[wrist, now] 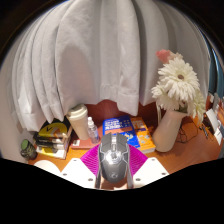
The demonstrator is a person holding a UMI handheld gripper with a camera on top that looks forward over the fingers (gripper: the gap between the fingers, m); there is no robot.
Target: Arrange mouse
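Observation:
A grey and black computer mouse [113, 160] sits between my two fingers, its front pointing away from me. The magenta pads [88, 158] press against both of its sides. My gripper [112, 165] is shut on the mouse and holds it above the brown wooden table [170, 160]. The mouse's underside is hidden.
Beyond the fingers lie a blue book [120, 127], a white jar [78, 120], a small bottle [92, 129] and a yellow-black box [52, 132]. A white vase with daisies [172, 110] stands at the right. White curtains [100, 50] hang behind.

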